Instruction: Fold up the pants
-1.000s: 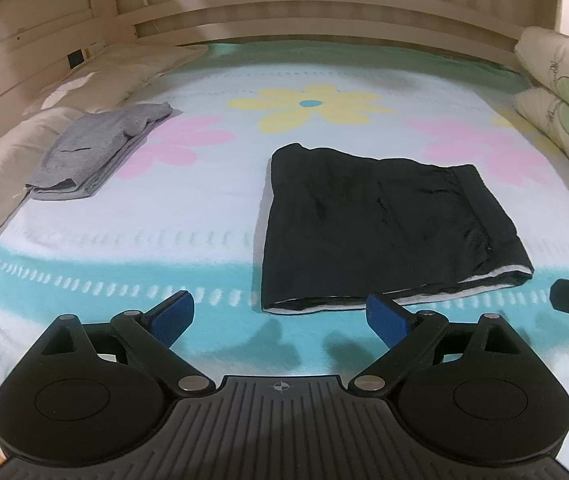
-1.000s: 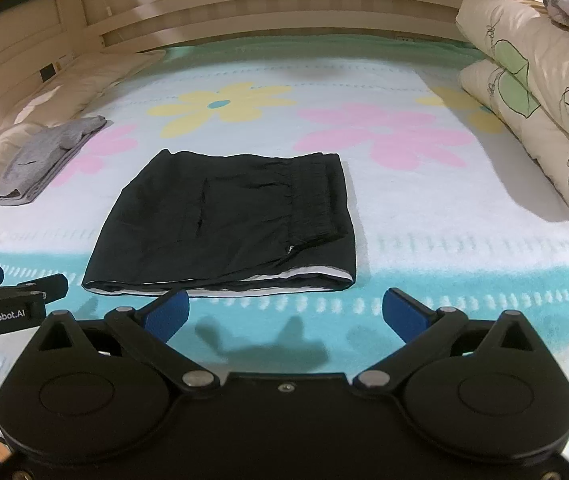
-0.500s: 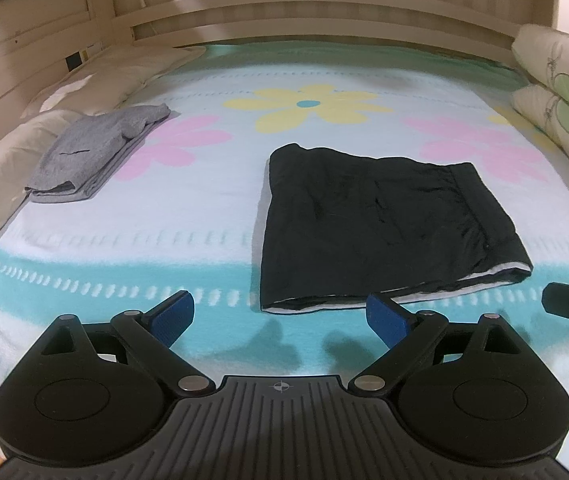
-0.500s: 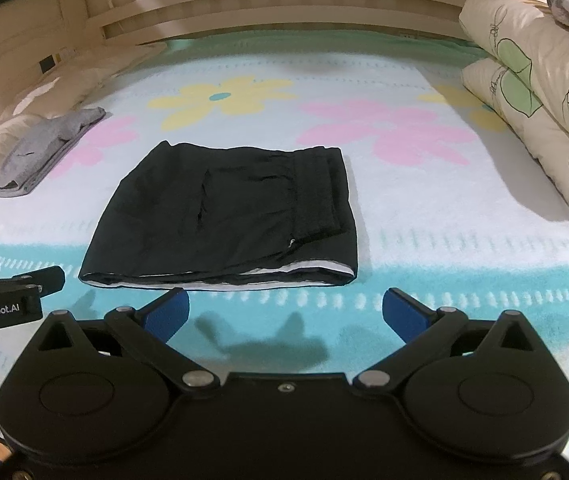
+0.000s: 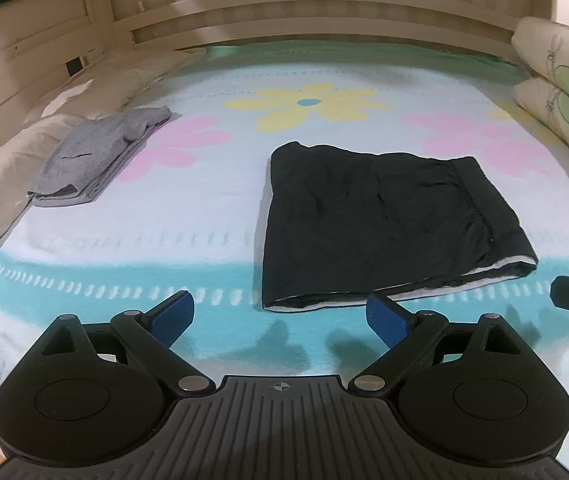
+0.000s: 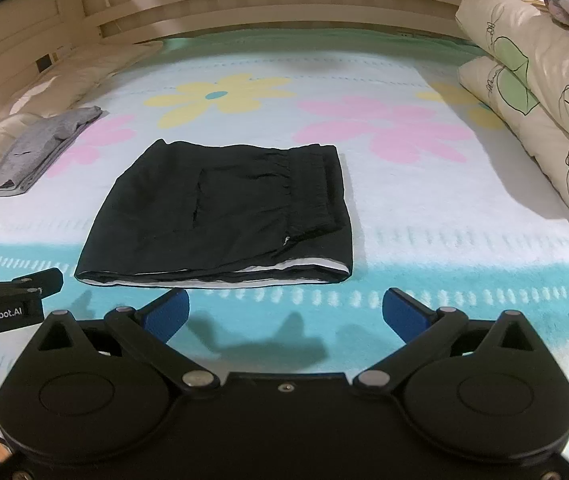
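You held your left gripper and right gripper with fingers spread wide and empty, two blue pads on each, above the blanket. One pair of black pants lay folded flat just beyond them. One grey garment lay folded far left, two pillows stacked right.

Folded pants lie centrally on the blanket. A second folded garment lies well apart to their left, beside the left-edge pillows. Stacked pillows occupy the right side.
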